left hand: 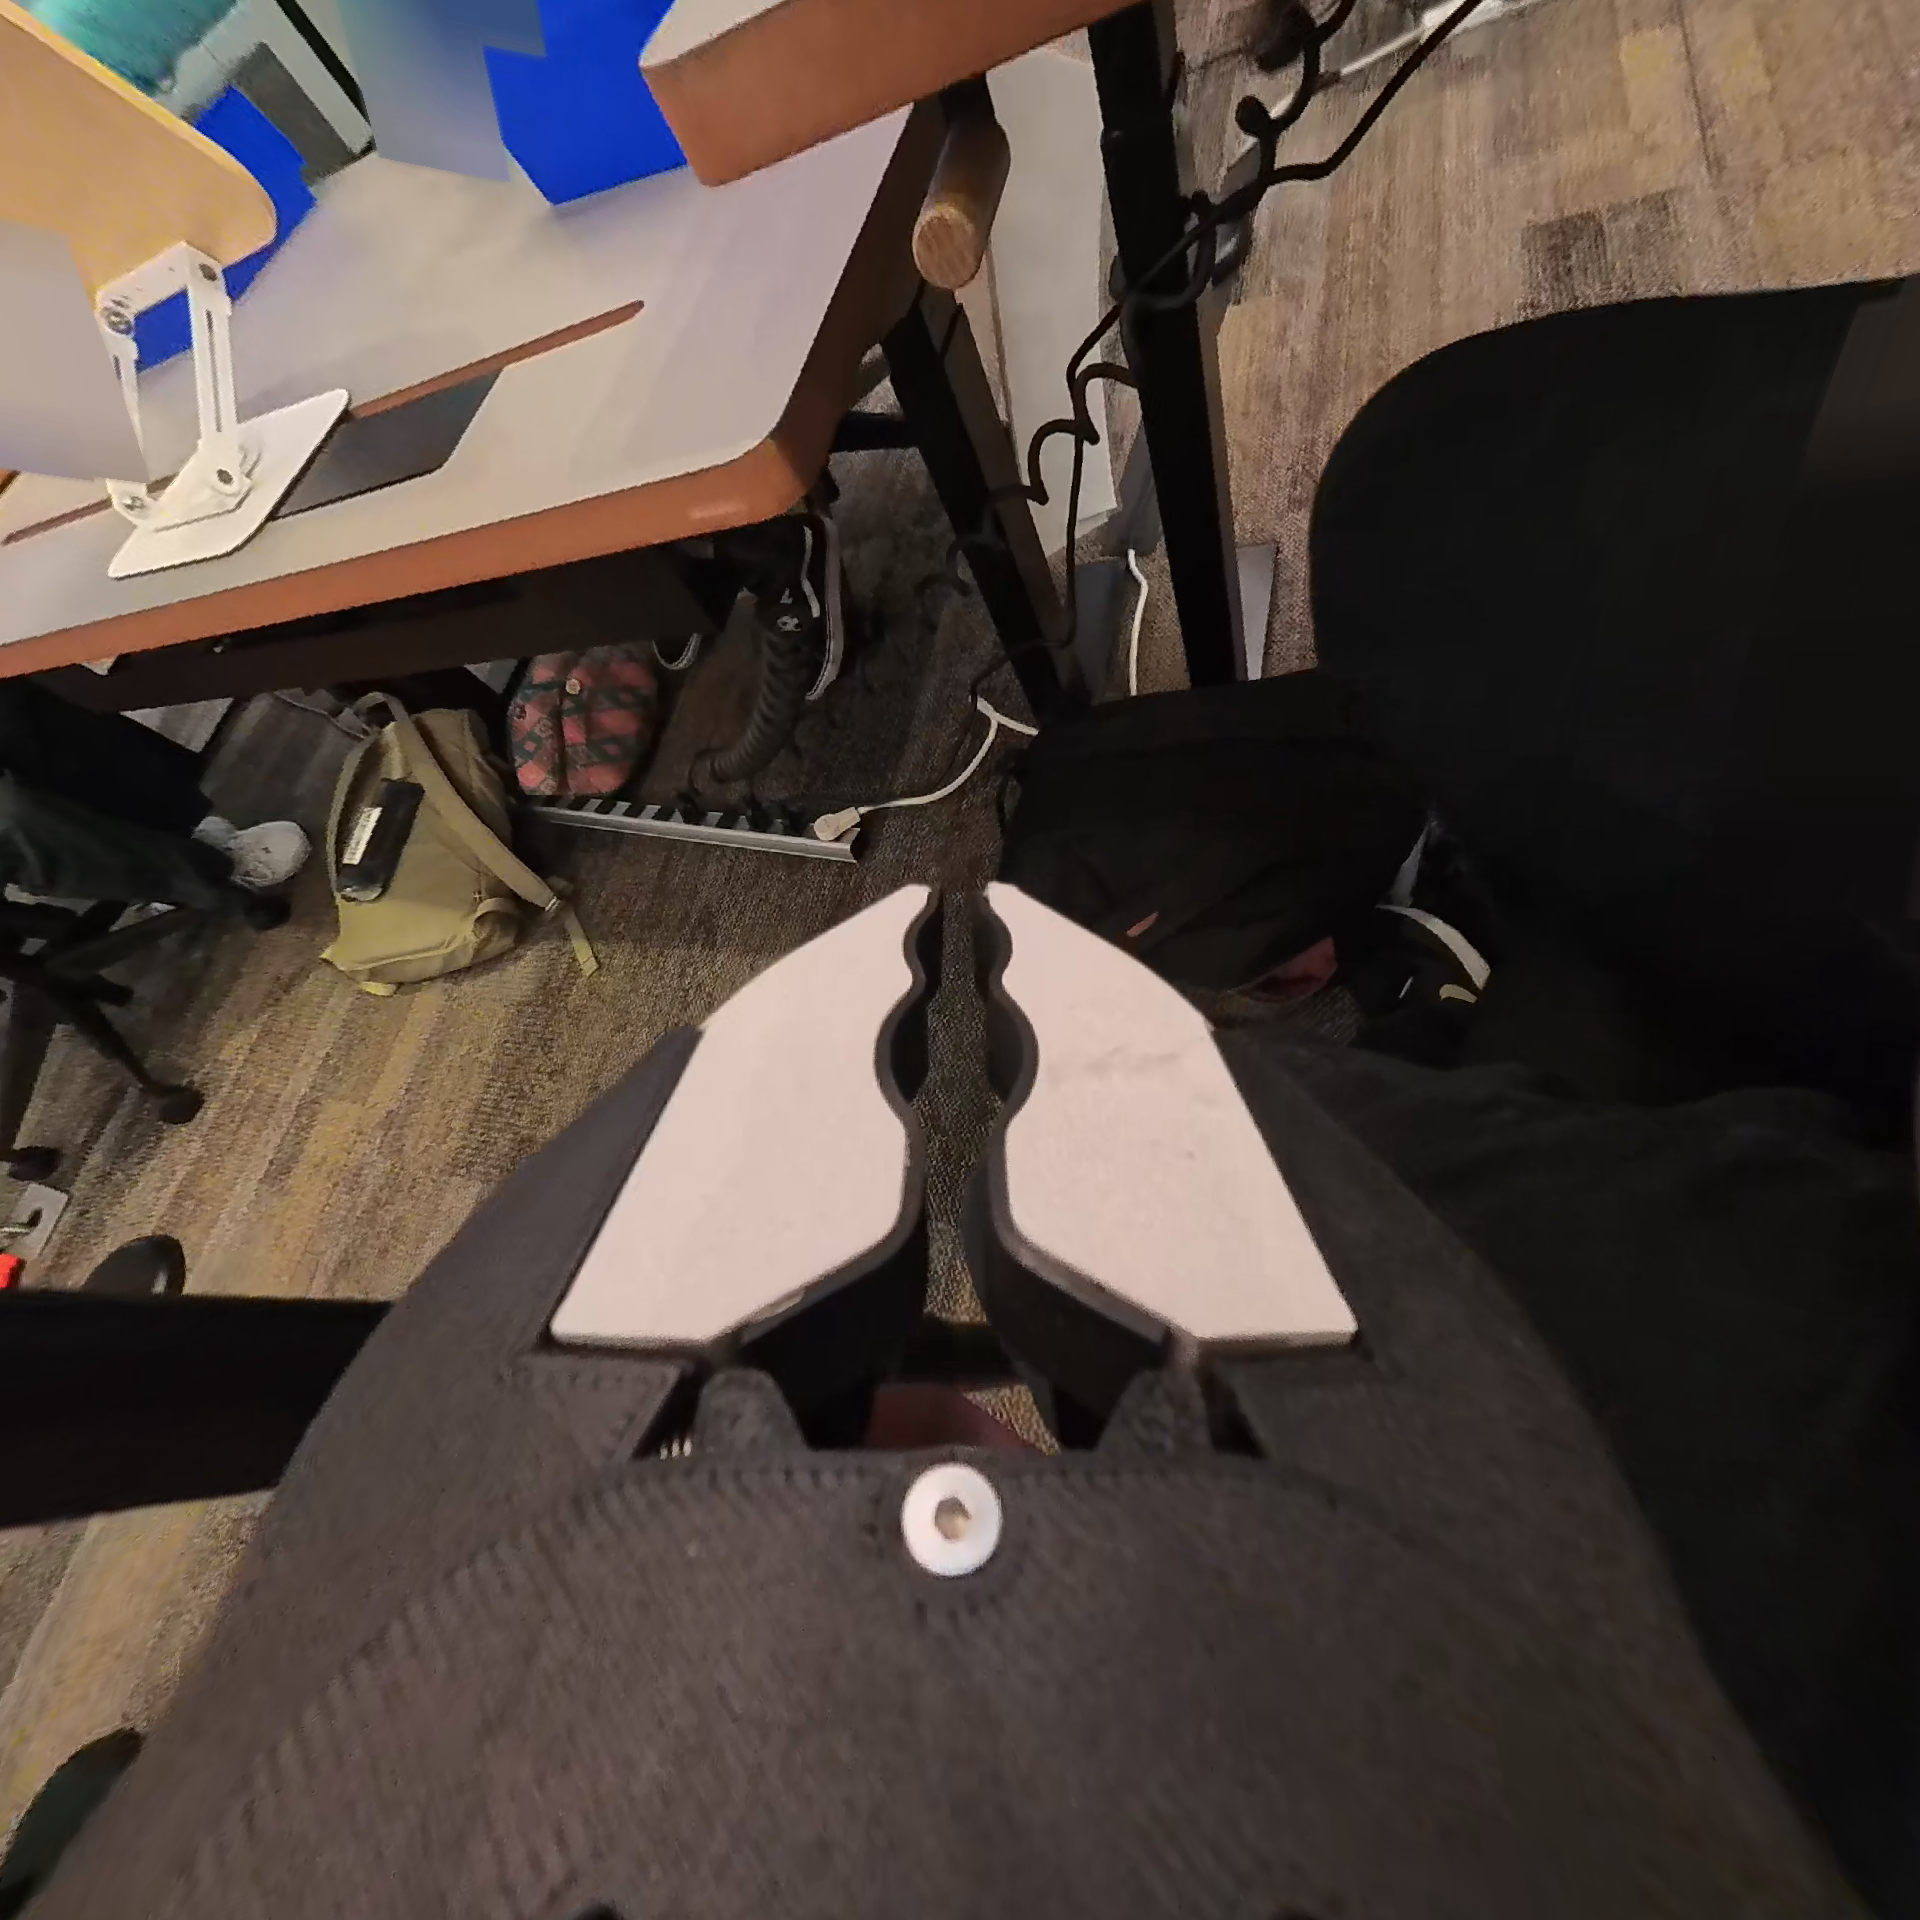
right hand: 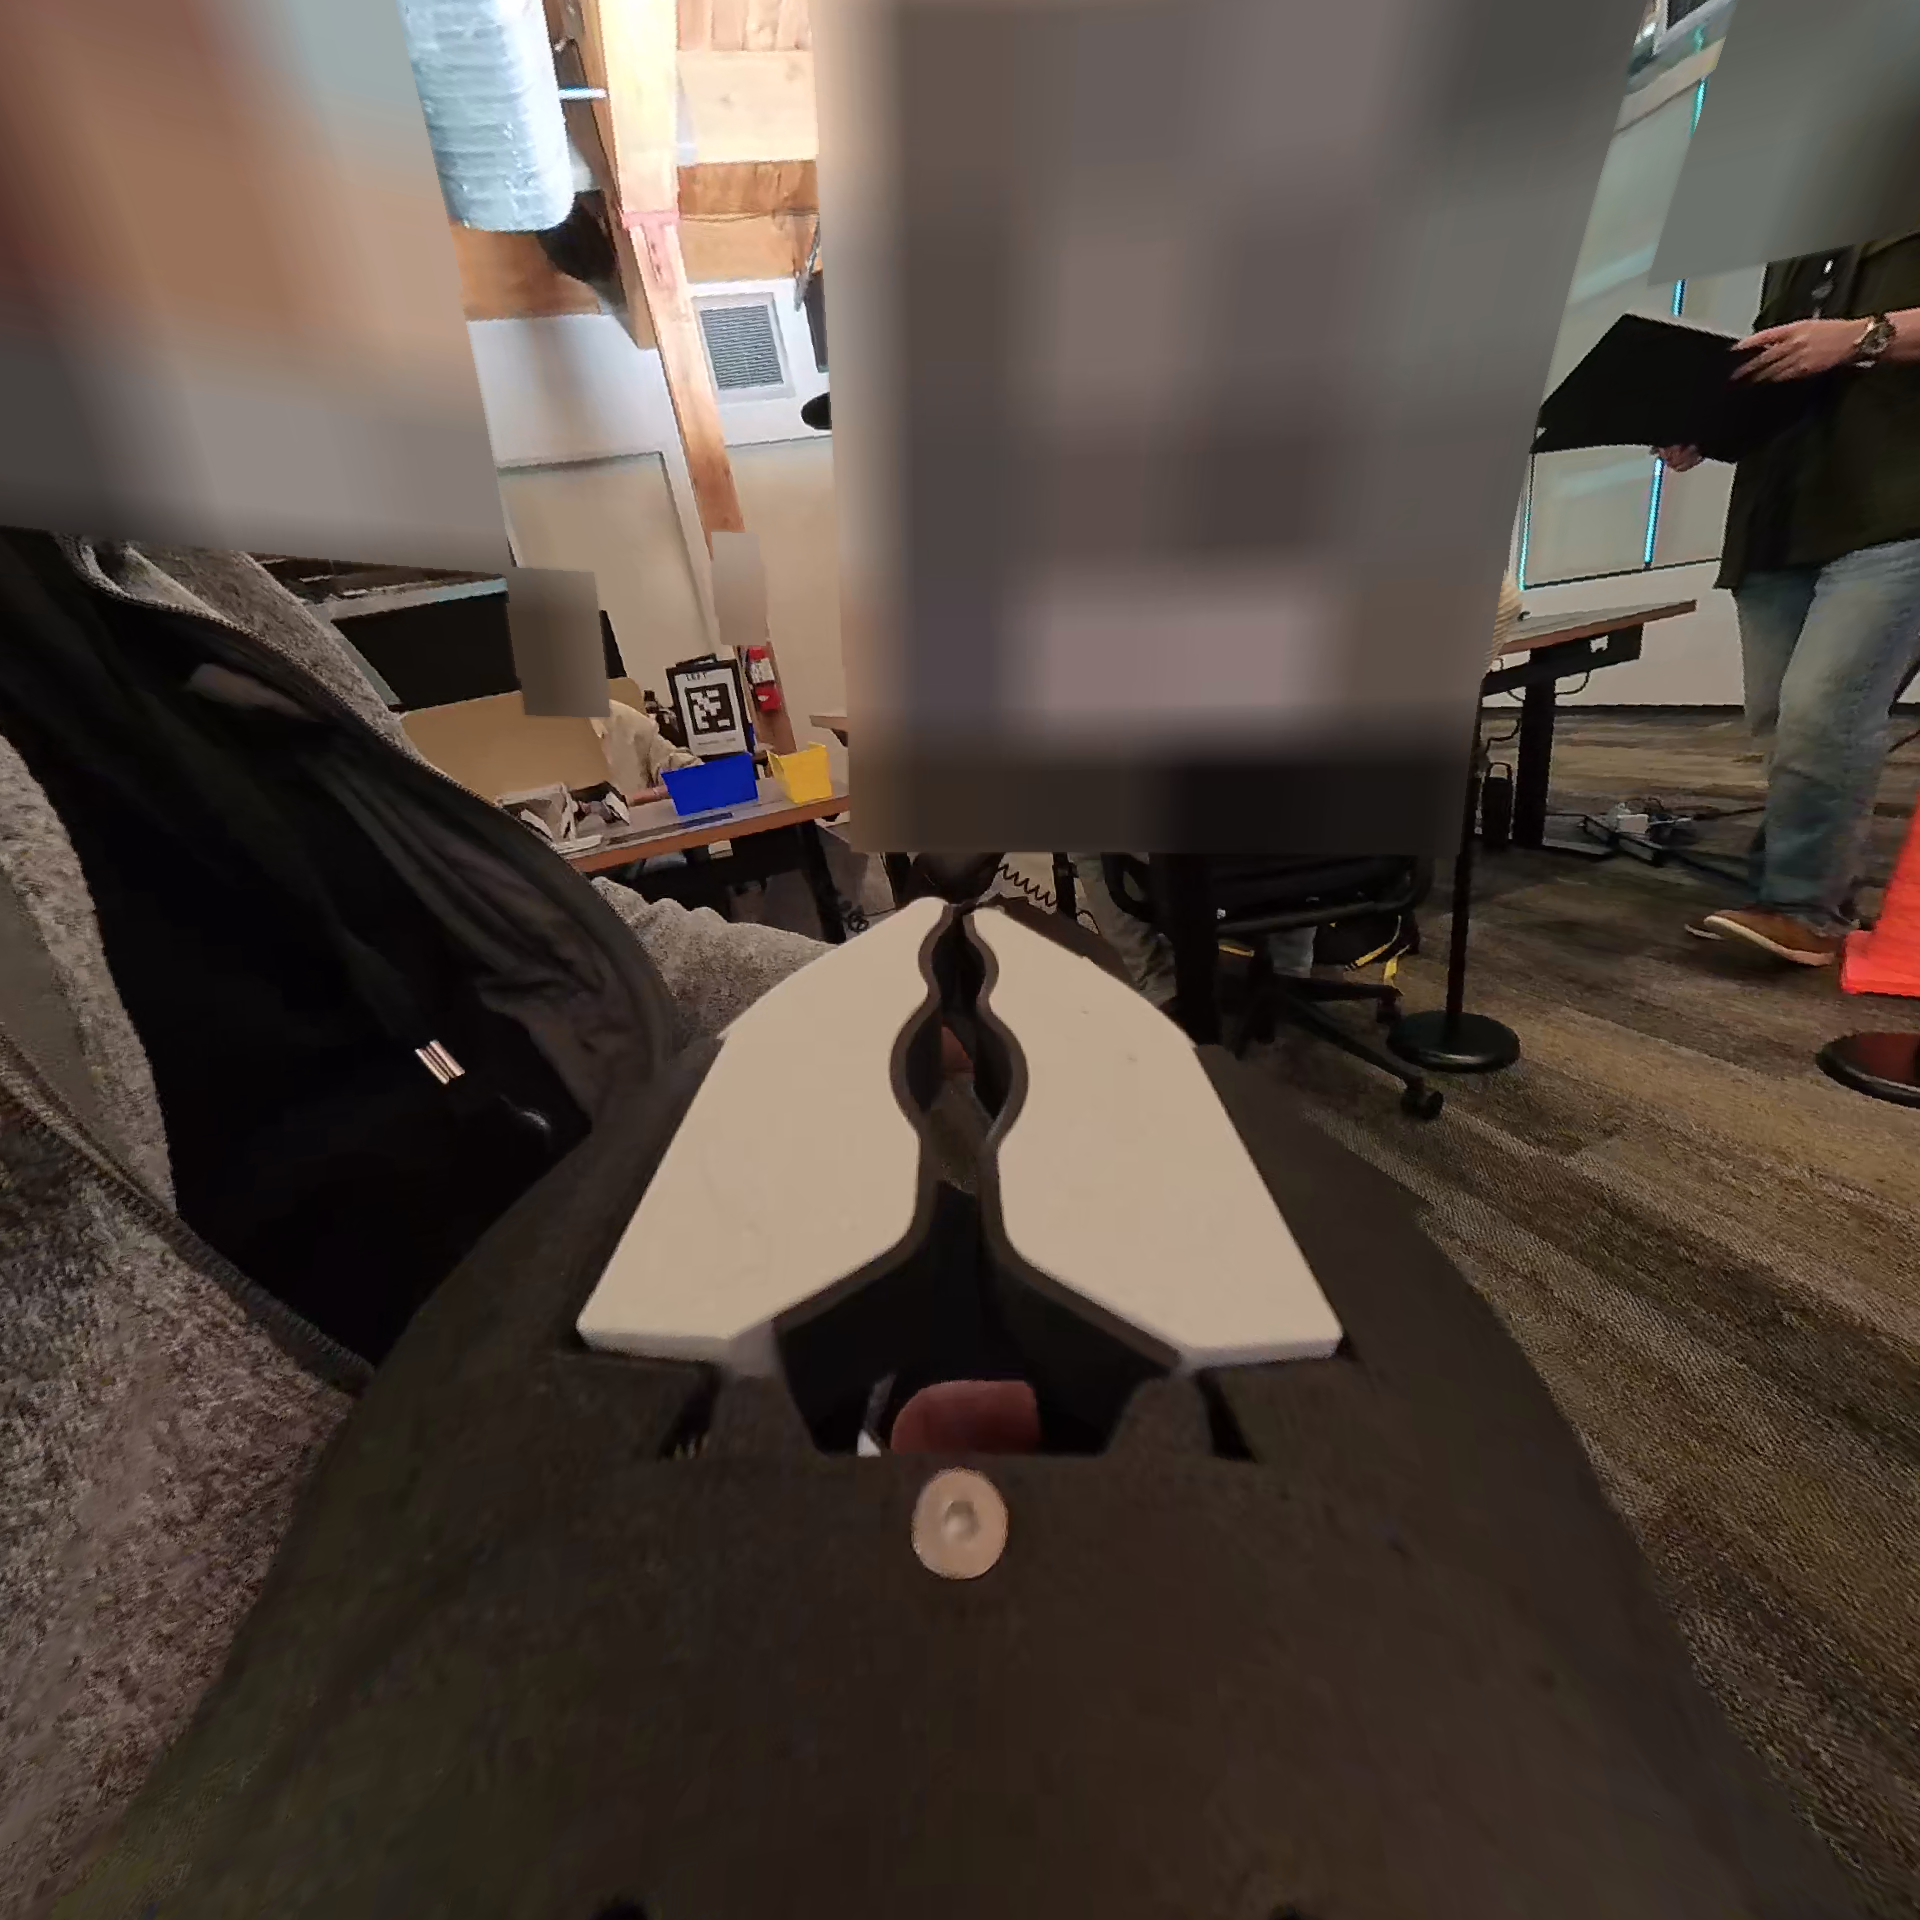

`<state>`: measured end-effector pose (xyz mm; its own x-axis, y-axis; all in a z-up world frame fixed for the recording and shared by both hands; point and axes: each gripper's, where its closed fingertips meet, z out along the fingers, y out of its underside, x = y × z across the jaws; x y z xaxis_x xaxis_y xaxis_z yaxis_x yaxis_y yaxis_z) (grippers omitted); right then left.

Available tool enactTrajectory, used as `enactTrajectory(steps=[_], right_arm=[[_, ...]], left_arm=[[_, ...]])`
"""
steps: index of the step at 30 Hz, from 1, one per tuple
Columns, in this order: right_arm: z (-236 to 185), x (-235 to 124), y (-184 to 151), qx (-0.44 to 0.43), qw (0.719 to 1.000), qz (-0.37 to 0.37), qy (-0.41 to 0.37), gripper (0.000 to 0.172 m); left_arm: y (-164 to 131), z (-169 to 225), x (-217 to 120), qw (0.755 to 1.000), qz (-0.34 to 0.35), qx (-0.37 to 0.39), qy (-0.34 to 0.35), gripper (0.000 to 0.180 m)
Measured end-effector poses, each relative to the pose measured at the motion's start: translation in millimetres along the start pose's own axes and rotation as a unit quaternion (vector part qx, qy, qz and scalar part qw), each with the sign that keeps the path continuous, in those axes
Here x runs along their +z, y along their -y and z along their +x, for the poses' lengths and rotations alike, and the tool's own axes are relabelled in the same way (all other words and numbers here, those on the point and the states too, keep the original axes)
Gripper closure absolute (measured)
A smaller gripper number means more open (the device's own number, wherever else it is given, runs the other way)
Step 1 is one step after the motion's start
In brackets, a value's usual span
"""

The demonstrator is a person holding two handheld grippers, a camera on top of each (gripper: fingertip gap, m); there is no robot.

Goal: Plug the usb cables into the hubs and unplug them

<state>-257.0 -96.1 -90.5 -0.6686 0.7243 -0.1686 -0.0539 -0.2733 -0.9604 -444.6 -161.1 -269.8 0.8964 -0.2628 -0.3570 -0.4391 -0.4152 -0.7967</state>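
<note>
USB cables and hubs appear in neither view, so we judge no plugging underway. Our left gripper points down at the carpet below the table's near edge, jaws slightly apart and empty; our right gripper is closed, tips meeting on nothing.

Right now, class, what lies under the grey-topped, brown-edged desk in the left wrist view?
An olive canvas backpack, a pink patterned bag, a black-and-white sneaker and a grey slotted rail; farther back, the desktop hides everything.
</note>
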Motion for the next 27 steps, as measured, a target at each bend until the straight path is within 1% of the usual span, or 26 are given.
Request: enactTrajectory(steps=[4, 11, 27], right_arm=[[3.1, 0.2, -4.2, 0.011, 1.000, -0.008, -0.005, 0.171], [3.3, 0.7, -7.2, 0.015, 1.000, -0.015, -0.007, 0.171], [2.7, 0.5, -8.4, 0.015, 1.000, -0.020, -0.006, 0.172]], left_arm=[[-9.4, -2.0, -3.6, 1.000, -0.011, -0.001, 0.006, 0.175], [-15.2, -8.1, -7.8, 1.000, -0.015, -0.009, 0.016, 0.175], [-15.2, -7.1, -5.5, 1.000, -0.012, -0.011, 0.009, 0.175]])
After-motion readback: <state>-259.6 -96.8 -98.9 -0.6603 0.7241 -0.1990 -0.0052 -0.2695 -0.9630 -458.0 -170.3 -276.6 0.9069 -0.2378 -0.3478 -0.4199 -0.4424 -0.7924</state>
